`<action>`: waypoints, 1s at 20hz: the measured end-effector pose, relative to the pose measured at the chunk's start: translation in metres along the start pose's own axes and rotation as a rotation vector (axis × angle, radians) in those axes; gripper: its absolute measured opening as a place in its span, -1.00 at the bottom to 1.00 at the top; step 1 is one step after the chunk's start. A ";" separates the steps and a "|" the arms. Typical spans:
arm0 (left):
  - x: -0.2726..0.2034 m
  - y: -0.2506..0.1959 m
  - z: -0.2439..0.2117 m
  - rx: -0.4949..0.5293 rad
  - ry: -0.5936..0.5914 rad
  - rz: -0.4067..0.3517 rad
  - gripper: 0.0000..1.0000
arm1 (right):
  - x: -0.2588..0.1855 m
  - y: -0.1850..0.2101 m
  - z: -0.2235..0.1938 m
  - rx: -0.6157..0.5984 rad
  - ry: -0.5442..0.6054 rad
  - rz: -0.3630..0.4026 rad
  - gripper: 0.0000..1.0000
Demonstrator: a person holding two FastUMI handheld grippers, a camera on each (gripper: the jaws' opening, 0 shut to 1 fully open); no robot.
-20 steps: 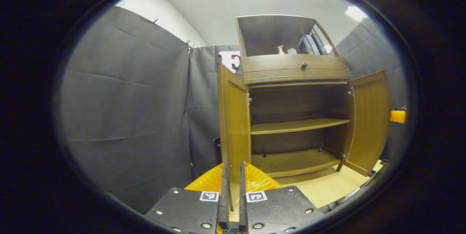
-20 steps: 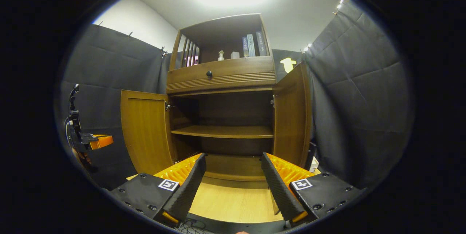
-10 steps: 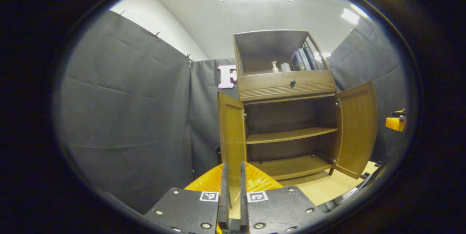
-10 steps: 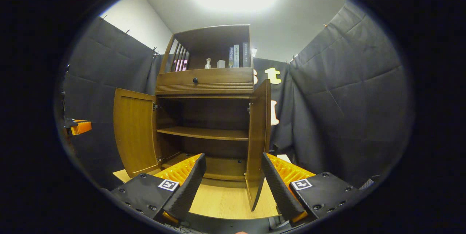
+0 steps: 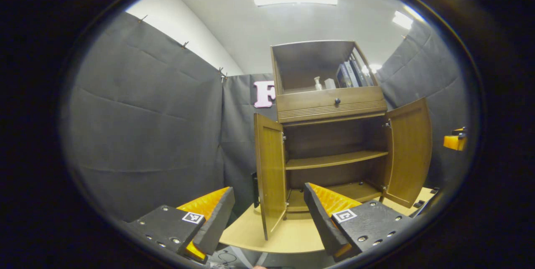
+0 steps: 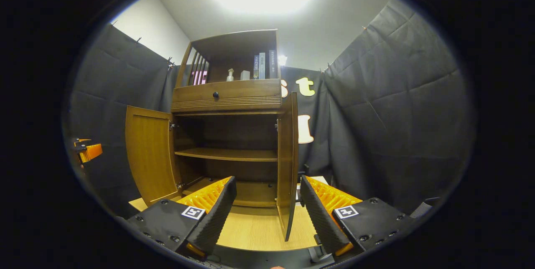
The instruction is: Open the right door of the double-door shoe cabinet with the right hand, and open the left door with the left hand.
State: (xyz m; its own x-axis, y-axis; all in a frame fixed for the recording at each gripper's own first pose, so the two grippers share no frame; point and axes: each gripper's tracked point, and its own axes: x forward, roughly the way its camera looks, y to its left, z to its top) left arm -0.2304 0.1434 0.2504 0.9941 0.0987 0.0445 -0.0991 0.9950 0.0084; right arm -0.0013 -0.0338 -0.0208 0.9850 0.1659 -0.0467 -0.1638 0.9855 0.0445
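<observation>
Left gripper [image 5: 267, 214] spread; left door [image 5: 271, 172] edge between fingers [image 5: 319, 216].

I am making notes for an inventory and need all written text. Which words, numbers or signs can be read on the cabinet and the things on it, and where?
Book spines on the top shelf of the cabinet: lettering is there, too small to read.
Square markers on the right tool: coded patterns, no words.
Cabinet front: no text.
</observation>
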 end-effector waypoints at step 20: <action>0.010 -0.006 -0.006 0.015 0.039 0.025 0.94 | 0.014 -0.009 -0.002 -0.022 0.009 -0.008 0.86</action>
State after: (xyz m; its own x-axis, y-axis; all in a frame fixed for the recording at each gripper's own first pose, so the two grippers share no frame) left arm -0.2192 0.1389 0.2445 0.9922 0.1246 0.0059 -0.1247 0.9919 0.0224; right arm 0.0144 -0.0403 -0.0240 0.9858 0.1587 -0.0558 -0.1577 0.9873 0.0216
